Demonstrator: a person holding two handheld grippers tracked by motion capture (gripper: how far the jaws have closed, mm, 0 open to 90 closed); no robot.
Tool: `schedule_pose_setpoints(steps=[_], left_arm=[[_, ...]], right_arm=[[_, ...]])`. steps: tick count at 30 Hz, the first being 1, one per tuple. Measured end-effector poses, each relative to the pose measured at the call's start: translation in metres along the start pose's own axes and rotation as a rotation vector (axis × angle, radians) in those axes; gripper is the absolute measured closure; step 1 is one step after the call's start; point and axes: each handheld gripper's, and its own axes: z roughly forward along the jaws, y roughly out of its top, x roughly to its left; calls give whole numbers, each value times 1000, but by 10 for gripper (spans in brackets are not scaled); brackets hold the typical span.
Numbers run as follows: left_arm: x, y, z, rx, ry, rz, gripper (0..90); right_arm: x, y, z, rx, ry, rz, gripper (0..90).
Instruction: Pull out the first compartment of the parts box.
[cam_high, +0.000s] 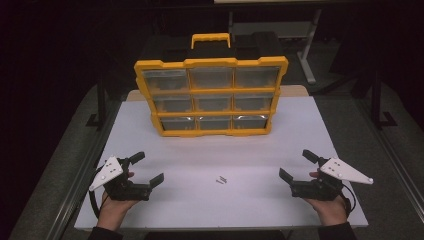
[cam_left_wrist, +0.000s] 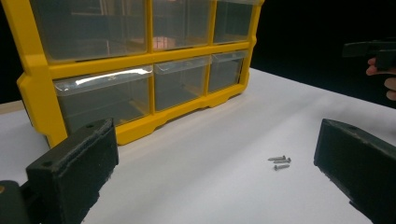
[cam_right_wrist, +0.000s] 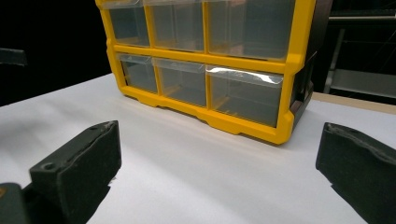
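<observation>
A yellow organizer (cam_high: 212, 95) with clear drawers stands upright at the back of the white table (cam_high: 150, 210); it also appears in the left gripper view (cam_left_wrist: 42, 70) and the right gripper view (cam_right_wrist: 289, 70). A few small screws (cam_high: 221, 179) lie on the table's middle front, seen again in the left gripper view (cam_left_wrist: 279, 161). My left gripper (cam_high: 147, 168) rests at the front left, open and holding nothing. At the front right my right gripper (cam_high: 297, 165) stands open too, nothing between its jaws. Both sit well short of the organizer.
The organizer has a yellow carry handle (cam_high: 210, 38) on top. Dark floor and a metal frame (cam_high: 310, 45) lie behind the table. Bare table surface spreads between the grippers and the organizer.
</observation>
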Motion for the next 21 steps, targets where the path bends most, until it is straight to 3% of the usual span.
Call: schedule_pose_setpoints(steps=[21], left_arm=[[-1,3,10,12,3,-3,0]], right_arm=[[-2,-1,2,-2,4,12,0]])
